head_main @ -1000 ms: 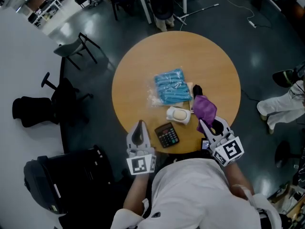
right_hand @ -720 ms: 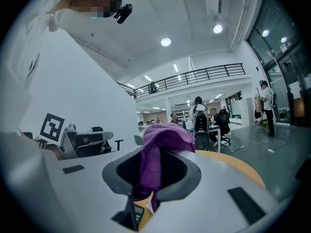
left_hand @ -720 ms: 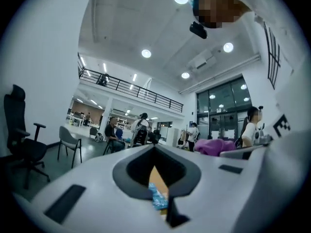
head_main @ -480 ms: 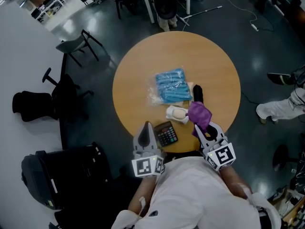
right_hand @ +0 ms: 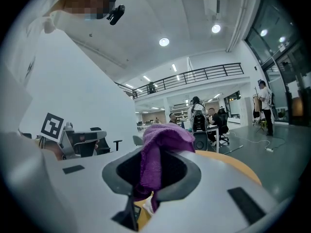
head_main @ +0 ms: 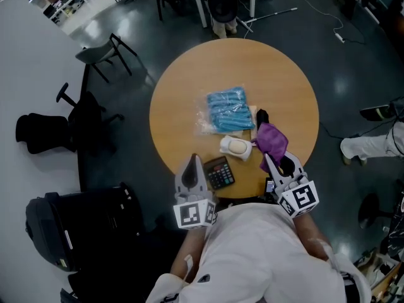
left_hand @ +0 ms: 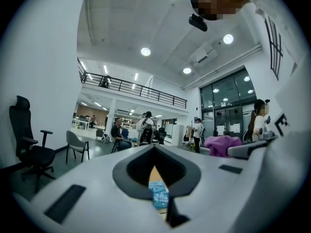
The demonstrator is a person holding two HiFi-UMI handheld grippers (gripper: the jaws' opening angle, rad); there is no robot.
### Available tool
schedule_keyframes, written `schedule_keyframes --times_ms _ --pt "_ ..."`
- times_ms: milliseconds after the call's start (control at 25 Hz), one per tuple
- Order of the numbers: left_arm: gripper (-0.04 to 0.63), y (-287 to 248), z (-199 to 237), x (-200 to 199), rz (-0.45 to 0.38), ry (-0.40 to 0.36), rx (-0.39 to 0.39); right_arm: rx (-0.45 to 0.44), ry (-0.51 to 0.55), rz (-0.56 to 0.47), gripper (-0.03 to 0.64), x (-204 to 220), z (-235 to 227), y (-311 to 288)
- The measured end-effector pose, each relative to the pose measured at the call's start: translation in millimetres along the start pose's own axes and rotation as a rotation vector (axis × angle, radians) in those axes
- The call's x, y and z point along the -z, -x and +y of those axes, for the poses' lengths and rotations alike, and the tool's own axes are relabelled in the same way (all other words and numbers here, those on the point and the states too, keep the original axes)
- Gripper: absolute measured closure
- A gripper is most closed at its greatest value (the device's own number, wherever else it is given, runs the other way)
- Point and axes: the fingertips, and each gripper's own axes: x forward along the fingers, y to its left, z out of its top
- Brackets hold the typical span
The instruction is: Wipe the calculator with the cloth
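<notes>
A black calculator [head_main: 219,172] lies near the front edge of the round wooden table [head_main: 189,87]. My left gripper [head_main: 194,159] is shut and empty, its tips just left of the calculator. In the left gripper view its jaws [left_hand: 154,147] meet with nothing between them. My right gripper [head_main: 267,159] is shut on a purple cloth [head_main: 271,139], held over the table to the right of the calculator. In the right gripper view the cloth [right_hand: 160,142] bulges up out of the closed jaws. The cloth [left_hand: 222,144] also shows at the right of the left gripper view.
A blue packet [head_main: 228,109] lies mid-table, with a white rounded object [head_main: 235,146] just in front of it and a small black item [head_main: 262,117] beside it. Chairs [head_main: 104,55] and a black backpack [head_main: 69,232] stand on the floor at the left. A person [head_main: 372,145] sits at the right.
My left gripper has edged slightly right toward the calculator and rolled a little. The right gripper still holds the cloth in about the same place.
</notes>
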Motion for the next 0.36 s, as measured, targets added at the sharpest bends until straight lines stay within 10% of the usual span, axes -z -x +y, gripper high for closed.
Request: schedule_keyframes --times_ms 360 --pt "0.588 -0.6 0.4 7.4 0.013 0.001 0.017 -0.016 0.030 -0.009 0.541 -4.3 2.7 2.5"
